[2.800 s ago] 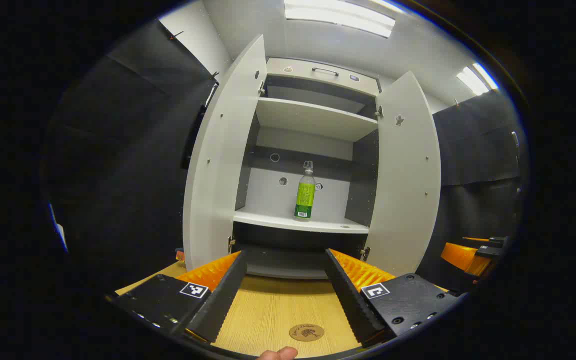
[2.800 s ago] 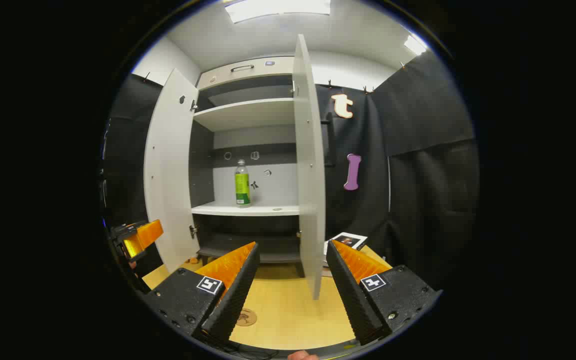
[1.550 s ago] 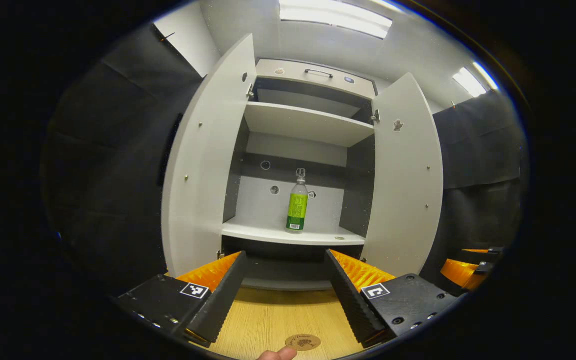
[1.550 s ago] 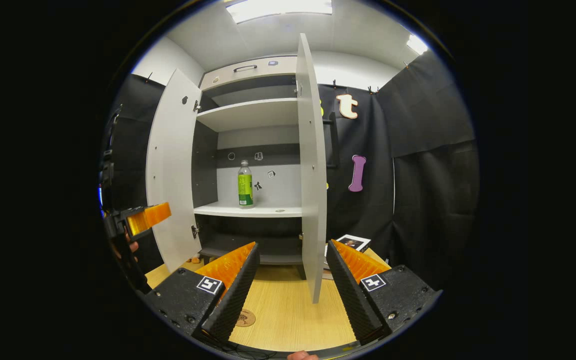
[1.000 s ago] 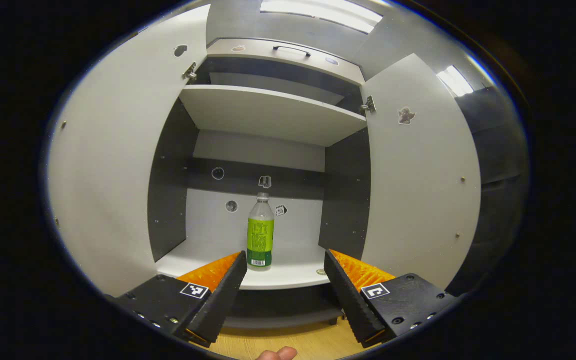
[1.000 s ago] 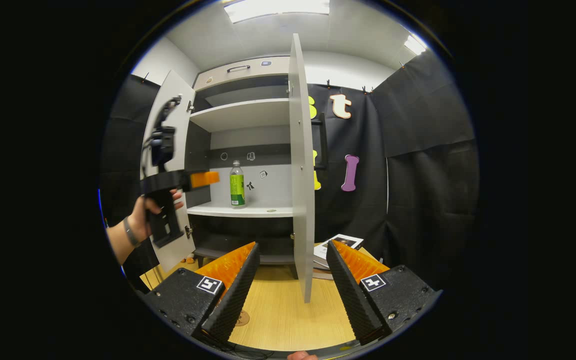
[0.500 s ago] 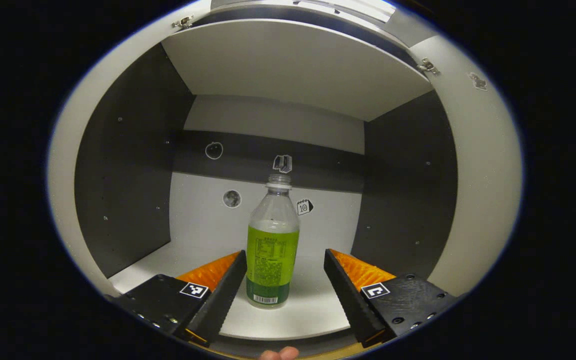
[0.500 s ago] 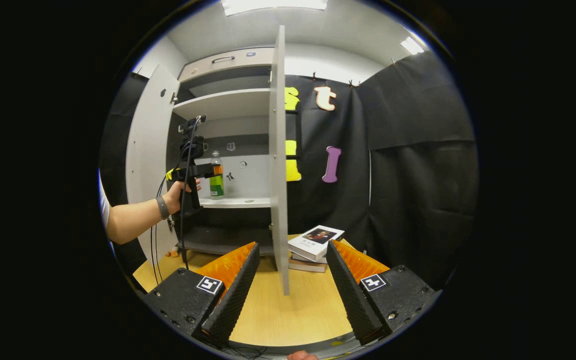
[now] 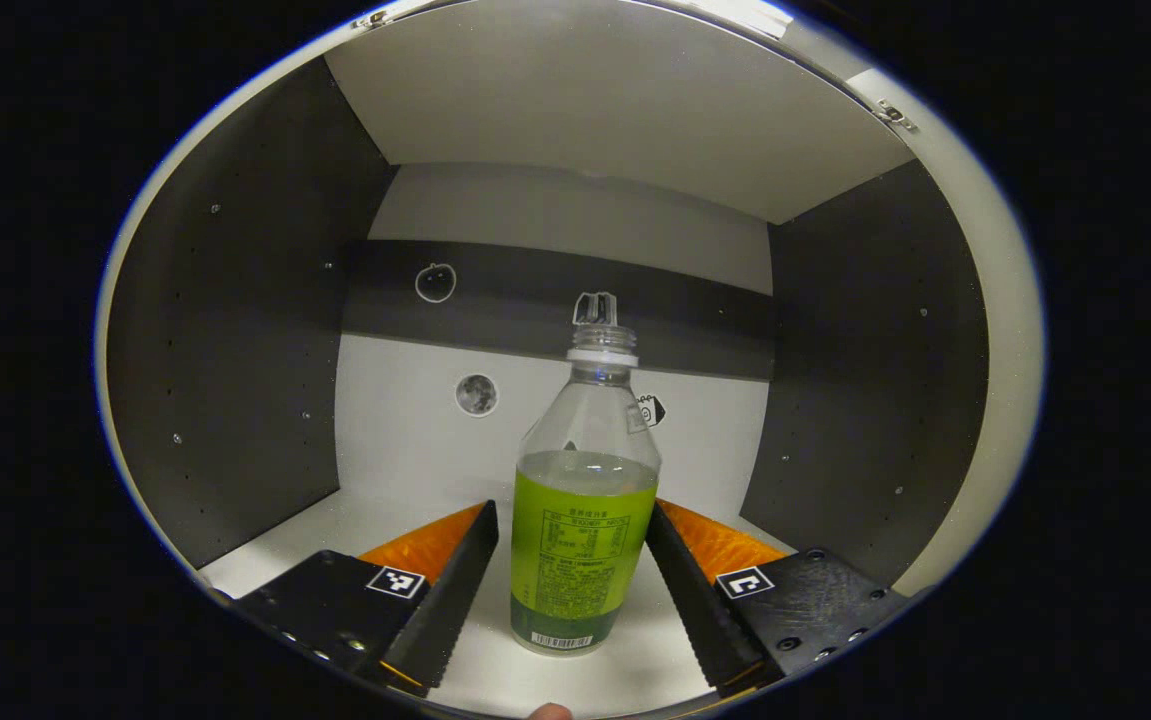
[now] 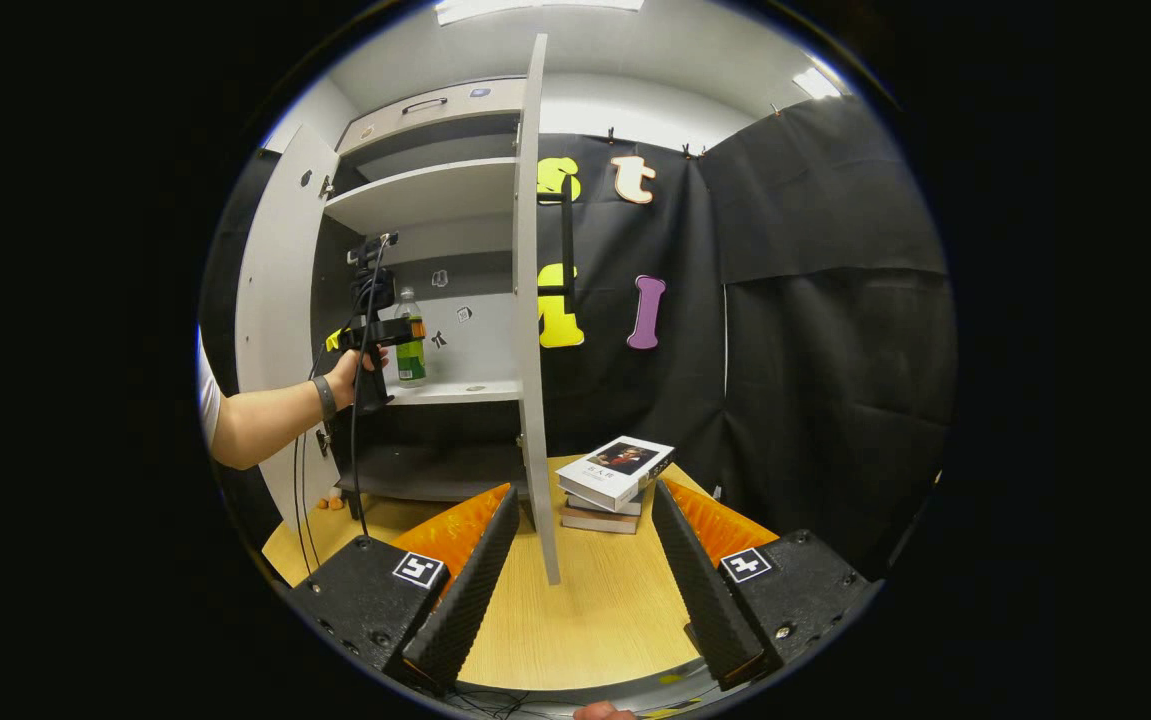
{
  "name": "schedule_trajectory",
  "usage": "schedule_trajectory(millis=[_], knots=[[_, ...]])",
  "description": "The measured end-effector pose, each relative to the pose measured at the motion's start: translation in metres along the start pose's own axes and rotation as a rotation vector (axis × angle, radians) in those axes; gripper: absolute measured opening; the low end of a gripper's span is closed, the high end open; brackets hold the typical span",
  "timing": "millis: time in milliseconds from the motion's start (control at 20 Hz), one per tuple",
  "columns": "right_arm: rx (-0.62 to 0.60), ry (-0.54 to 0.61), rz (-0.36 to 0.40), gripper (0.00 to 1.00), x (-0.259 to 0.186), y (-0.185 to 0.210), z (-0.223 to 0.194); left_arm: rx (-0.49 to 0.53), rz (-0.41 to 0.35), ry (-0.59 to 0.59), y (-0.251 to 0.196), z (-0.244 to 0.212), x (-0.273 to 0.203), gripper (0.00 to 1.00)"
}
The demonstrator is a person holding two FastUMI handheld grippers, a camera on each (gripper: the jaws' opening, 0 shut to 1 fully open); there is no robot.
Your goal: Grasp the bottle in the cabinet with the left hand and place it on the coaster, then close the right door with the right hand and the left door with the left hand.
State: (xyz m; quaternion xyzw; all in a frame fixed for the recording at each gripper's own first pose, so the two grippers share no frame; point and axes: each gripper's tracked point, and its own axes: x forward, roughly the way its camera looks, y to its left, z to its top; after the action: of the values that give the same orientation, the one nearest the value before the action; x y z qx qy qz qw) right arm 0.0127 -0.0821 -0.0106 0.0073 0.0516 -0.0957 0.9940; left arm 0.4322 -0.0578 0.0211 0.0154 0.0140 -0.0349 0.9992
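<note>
- green-labelled bottle: upright mid-shelf in the cabinet, between the left gripper's spread, not yet pressing fingers.
- advice: close squarely on the label; lift straight.
- right gripper: parted, empty, above the desk.

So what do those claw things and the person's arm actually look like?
Each claw has two wedge-shaped fingers with ribbed faces on black blocks bearing small square black-and-white markers. The left claw has a black pistol-style handle, with dark cables hanging. The person's wrist wears a dark band below a white sleeve.
</note>
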Motion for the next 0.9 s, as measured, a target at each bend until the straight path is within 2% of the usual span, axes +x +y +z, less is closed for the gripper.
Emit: schedule_trajectory(millis=[100,200,400,450,500,900], knots=[[-0.004,-0.003,0.01,0.83,0.003,0.001,0.0,0.026,0.012,-0.003,0.0,0.003,-0.001,0.78],[-0.007,-0.002,0.023,0.83,0.005,0.003,0.001,0.033,-0.004,0.006,-0.001,0.002,-0.006,0.74],[-0.002,-0.001,0.048,0.83,0.008,0.008,0.004,0.053,-0.004,0.009,-0.002,0.003,-0.036,0.74],[0.008,-0.002,0.058,0.83,0.008,0.011,0.005,0.051,-0.008,0.004,-0.003,0.004,-0.048,0.78],[0.019,-0.006,0.071,0.83,0.008,0.014,0.008,0.045,-0.015,-0.001,-0.006,0.004,-0.061,0.74],[0.003,-0.063,0.144,0.83,0.001,0.018,0.019,0.049,-0.067,-0.06,-0.027,-0.004,-0.178,0.74]])
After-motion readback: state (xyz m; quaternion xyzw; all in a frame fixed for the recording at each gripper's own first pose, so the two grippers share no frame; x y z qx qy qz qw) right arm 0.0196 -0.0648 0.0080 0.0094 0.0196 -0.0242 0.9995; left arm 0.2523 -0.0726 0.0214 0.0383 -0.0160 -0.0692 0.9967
